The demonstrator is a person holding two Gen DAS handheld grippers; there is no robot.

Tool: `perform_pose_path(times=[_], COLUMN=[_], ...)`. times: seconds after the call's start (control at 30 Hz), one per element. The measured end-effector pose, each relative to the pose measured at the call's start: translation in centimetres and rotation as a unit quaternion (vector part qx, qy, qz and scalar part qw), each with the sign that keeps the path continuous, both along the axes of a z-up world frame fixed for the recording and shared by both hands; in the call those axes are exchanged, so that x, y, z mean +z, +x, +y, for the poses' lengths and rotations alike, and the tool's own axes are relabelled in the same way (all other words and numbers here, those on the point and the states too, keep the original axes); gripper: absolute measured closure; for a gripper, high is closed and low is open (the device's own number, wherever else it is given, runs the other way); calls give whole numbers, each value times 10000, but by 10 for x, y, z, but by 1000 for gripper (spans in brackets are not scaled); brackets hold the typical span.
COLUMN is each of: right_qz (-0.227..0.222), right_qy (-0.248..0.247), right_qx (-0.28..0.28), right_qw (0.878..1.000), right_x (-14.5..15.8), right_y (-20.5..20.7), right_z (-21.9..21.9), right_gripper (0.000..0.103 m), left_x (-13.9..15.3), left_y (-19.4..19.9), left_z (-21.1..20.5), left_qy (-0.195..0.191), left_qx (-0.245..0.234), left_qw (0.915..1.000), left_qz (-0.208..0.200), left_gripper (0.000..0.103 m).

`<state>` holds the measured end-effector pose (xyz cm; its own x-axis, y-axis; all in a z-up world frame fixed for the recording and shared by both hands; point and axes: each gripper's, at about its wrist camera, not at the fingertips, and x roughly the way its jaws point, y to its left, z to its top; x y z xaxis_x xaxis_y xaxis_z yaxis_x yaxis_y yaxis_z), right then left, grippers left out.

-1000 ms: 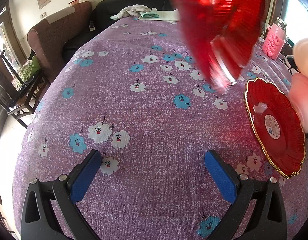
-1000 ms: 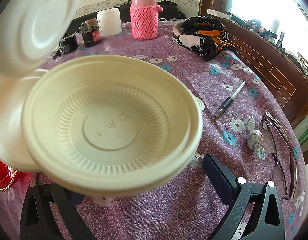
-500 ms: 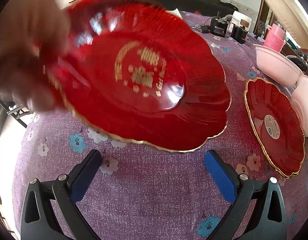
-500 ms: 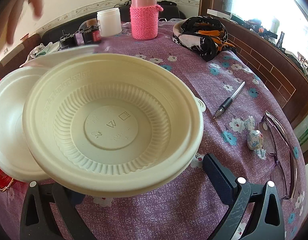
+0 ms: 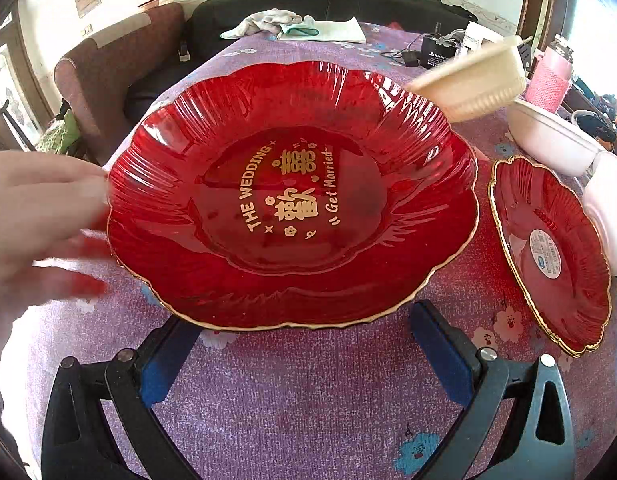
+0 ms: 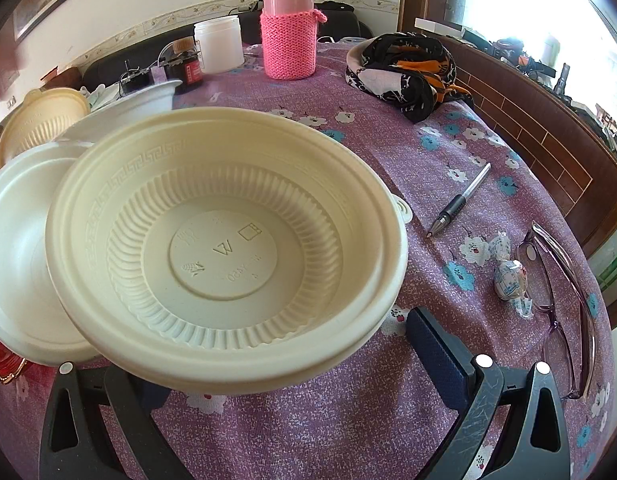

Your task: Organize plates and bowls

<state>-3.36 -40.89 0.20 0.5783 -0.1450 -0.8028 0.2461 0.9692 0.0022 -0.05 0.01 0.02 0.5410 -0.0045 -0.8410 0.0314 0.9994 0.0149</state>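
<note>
A large red plate with gold lettering lies on the purple cloth just in front of my open left gripper; a bare hand touches its left rim. A smaller red plate lies to its right. A cream bowl hangs tilted above the table behind. In the right wrist view a cream ribbed bowl sits in front of my open right gripper, its rim over the left finger. A white bowl lies at its left, with further bowls behind.
A pink knit-covered flask, a white jar and a dark jar stand at the back. A scarf, a pen, wrapped sweets and glasses lie to the right. A sofa stands beyond the table.
The hand has set the large red plate down flat in front of my left gripper. A white bowl has been set down and a cream bowl has appeared behind it.
</note>
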Motion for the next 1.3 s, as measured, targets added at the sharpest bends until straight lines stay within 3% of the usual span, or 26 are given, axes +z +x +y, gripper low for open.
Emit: perform_pose_path(times=[0.87,1.0,1.07,1.2,1.3], right_qz=[4,211,375,260,-308], right_qy=[-5,89,208,474,357], right_qx=[-11,135,238,560,667], right_qw=[10000,9996,9988,9970,9967], right_x=[1,2,4,11,32], right_y=[2,-1,-10,-50,-89], right_z=[2,0,1,2,8], right_gripper=[1,1,1,1,1], left_x=[0,4,5,7,8], left_y=[-2,-19,-35,-70,-86], left_z=[-2,2,3,16,20], left_qy=[44,-239,-345,-758,-639], left_qx=[112,-60,-204,-406,-466], left_qw=[9999,9996,9992,9962,9965], left_qz=[6,117,95,-123,-270], left_gripper=[0,0,0,0,0])
